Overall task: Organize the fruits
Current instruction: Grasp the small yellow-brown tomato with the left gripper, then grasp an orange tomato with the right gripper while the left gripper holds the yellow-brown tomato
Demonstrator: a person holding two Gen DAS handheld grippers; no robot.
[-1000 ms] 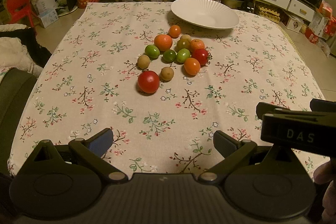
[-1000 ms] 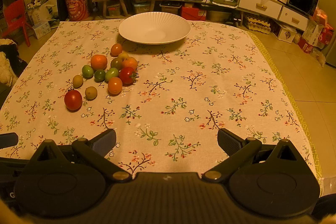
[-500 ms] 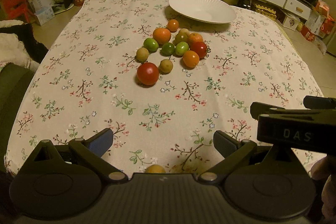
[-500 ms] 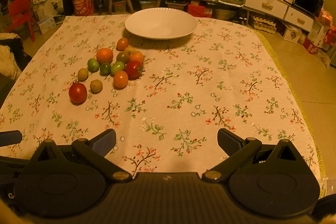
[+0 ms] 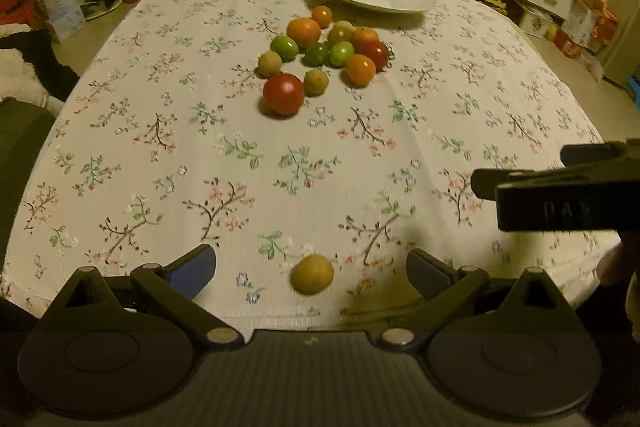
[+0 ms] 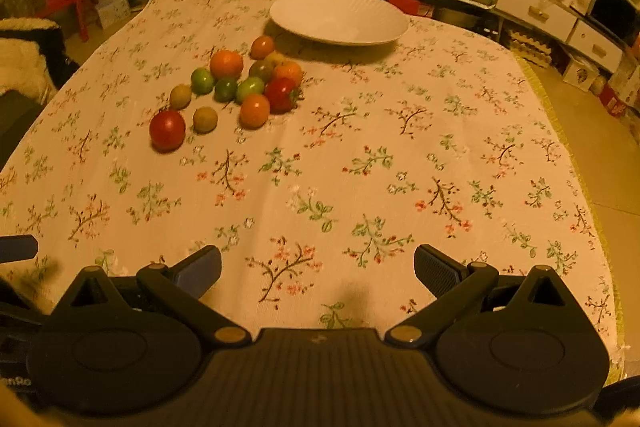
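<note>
Floral tablecloth (image 5: 200,155) covers the table. White plate (image 6: 340,19) at the far edge, nothing in it. Fruit cluster (image 5: 324,55) of red, orange and green pieces just before the plate. Left gripper (image 5: 310,269) jaws wide, a lone yellow fruit (image 5: 312,274) on the cloth between them, untouched. Right gripper (image 6: 318,267) jaws wide, holding nothing, low over the near edge.

Woven floral tablecloth (image 5: 248,187), glossy (ribbed) plate (image 6: 340,23)
</note>
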